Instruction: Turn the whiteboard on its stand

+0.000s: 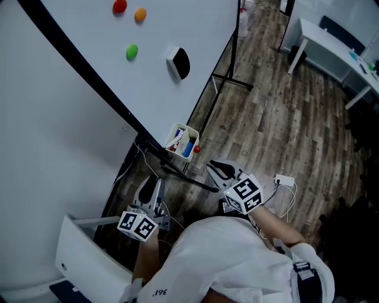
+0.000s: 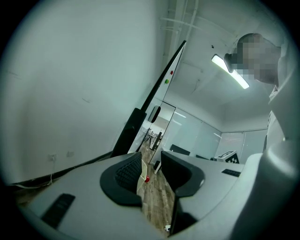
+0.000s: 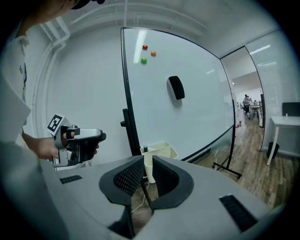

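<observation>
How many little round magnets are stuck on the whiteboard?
3: a red magnet at the top, an orange magnet right beside it, and a green magnet lower down. The back of the whiteboard is hidden.

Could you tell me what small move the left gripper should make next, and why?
Probably ease the left gripper forward to the near edge of the whiteboard and close on it: its jaws stand open and empty, short of the board, and the right gripper holds nothing either.
</observation>
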The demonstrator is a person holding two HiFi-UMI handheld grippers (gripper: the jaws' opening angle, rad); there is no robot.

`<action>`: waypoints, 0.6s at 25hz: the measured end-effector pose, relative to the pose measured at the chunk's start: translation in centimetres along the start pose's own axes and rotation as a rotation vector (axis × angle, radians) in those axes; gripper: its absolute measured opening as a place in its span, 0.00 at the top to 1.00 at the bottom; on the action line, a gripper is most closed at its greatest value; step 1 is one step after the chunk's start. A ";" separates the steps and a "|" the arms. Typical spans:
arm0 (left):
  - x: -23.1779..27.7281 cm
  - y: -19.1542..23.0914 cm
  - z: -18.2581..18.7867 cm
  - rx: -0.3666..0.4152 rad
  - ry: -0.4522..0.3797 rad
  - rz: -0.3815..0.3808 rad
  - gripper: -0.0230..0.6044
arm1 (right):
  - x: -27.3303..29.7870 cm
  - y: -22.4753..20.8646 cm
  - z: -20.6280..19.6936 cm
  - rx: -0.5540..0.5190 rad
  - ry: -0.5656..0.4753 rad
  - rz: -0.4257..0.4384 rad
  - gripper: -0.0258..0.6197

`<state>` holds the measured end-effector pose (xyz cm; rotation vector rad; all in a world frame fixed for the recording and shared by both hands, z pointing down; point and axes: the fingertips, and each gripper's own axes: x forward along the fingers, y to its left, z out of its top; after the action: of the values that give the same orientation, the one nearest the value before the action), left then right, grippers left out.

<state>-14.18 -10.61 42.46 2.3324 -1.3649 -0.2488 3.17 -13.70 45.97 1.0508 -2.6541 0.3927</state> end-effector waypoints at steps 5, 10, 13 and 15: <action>-0.5 1.3 0.9 0.008 0.000 -0.009 0.78 | 0.9 1.3 0.4 -0.011 -0.003 -0.003 0.87; -0.7 1.6 2.0 0.018 -0.004 -0.016 0.78 | 1.3 2.2 1.2 -0.023 -0.018 -0.007 0.83; -0.3 1.9 2.6 0.038 -0.018 -0.042 0.76 | 1.9 2.5 2.0 -0.038 -0.033 -0.004 0.82; -0.1 2.2 2.9 0.050 -0.022 -0.053 0.75 | 2.4 2.7 2.4 -0.043 -0.038 0.002 0.81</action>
<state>-16.98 -12.20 40.86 2.4157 -1.3354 -0.2597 -0.75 -14.07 44.14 1.0536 -2.6848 0.3171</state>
